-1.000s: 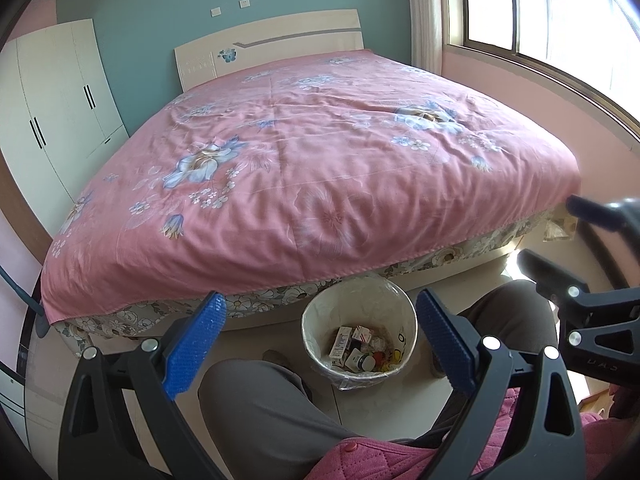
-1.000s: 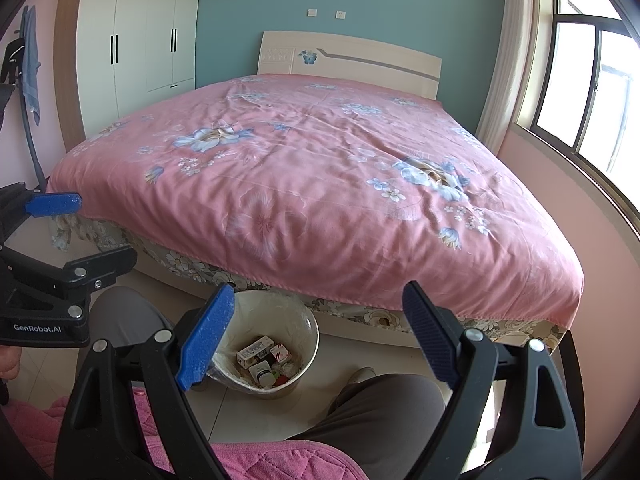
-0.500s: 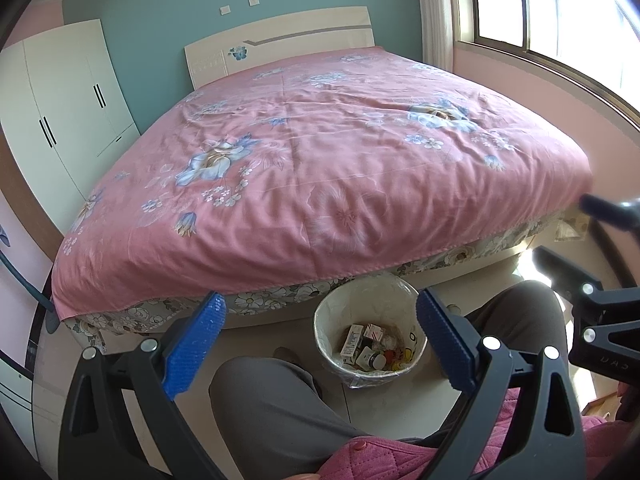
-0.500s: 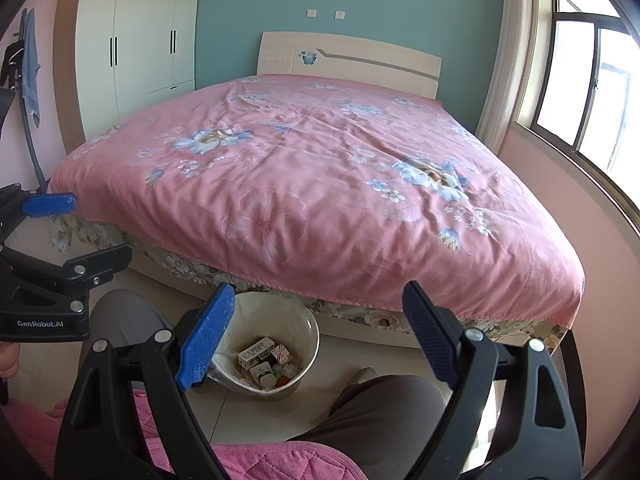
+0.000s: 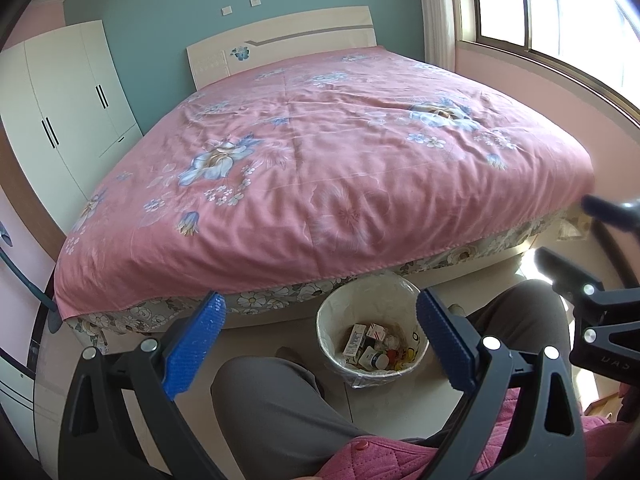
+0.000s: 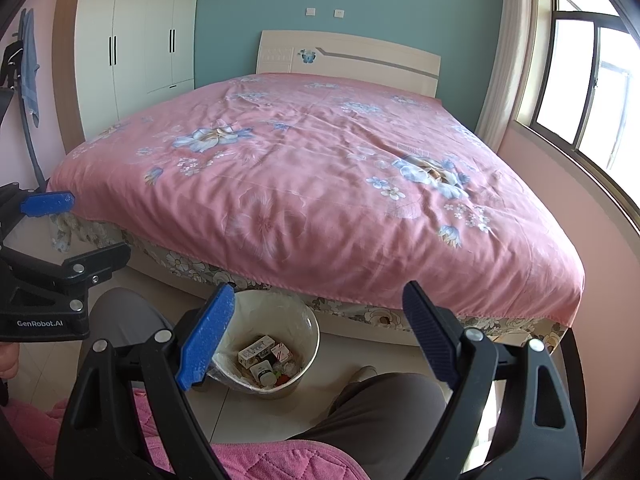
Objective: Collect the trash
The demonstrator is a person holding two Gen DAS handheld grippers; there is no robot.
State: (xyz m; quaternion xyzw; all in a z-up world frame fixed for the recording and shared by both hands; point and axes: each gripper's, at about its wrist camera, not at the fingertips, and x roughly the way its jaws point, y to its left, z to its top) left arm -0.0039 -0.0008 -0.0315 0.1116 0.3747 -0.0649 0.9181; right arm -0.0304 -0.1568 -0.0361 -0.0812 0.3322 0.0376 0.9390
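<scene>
1. bedroom, foot of a bed (image 6: 320, 184) under a pink floral cover — a seated person in grey trousers (image 5: 280, 404) and a pink quilted top holds a gripper in each hand.
2. the left gripper (image 5: 320, 336) hangs with its blue-padded fingers (image 5: 196, 344) spread wide, nothing between them.
3. the right gripper (image 6: 316, 336) stands just as wide and empty, its jaws framing the floor by the bed.
4. the trash bin (image 5: 370, 304) — white, lined with a clear bag — sits on the floor tiles just beside the bed's edge, between the person's knees.
5. inside it lie the collected trash (image 6: 266, 356): small boxes, a white bottle and bits too small to tell.
6. a white wardrobe (image 6: 136, 36) stands left of the bed, a window (image 6: 588, 80) to its right.
</scene>
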